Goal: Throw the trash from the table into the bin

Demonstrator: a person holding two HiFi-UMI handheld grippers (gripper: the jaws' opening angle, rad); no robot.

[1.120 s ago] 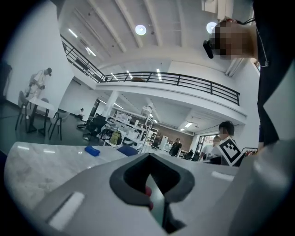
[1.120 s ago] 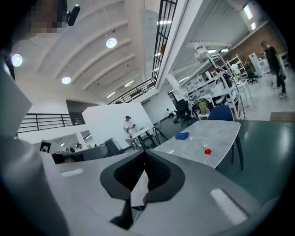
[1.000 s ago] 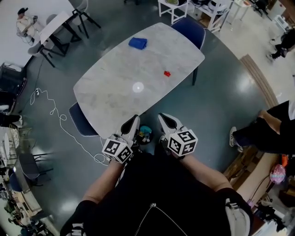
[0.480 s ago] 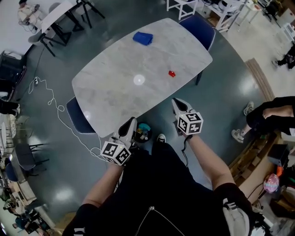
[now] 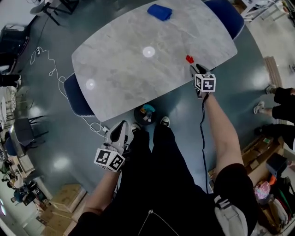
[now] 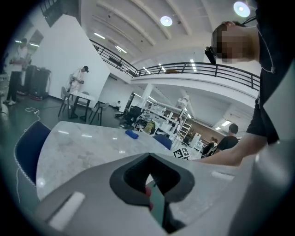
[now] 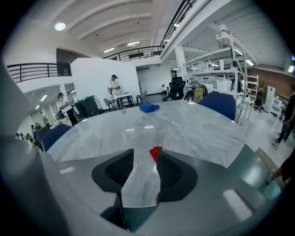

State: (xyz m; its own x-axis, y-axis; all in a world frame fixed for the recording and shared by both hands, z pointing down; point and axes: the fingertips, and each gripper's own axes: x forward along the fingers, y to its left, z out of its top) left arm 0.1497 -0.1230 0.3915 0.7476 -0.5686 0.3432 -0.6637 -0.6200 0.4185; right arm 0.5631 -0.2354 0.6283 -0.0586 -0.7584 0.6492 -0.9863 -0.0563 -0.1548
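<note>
Grey-green floor [image 5: 41,138] spreads all round a marble-topped table [image 5: 124,73], and each place here is told from that table. At its near left corner a blue chair [image 5: 76,97] is pushed in under the top. Below the table's near edge and clear of the top, the left gripper [image 5: 122,128] hangs by the person's leg. In the left gripper view its jaws are clenched tip to tip, and a red speck [image 6: 147,190] in the slot behind the tips is too small to identify. On the floor just under the table's near edge stands the dark round bin [image 5: 145,114], with bits of colour inside. A blue cloth-like bundle [image 5: 160,12] lies at the table's far side. Well apart from it, a small red piece of trash [image 5: 189,59] rests on the top by the right-hand edge. The right gripper [image 5: 194,70] reaches in over that edge with its jaws released and apart, having just been opening. The red piece lies just ahead of the tips, nearest the right-hand one, and is not between the pads. A second blue chair [image 5: 228,16] sits at the table's far right end, and a bystander's legs [image 5: 281,99] stand out beyond its right side.
</note>
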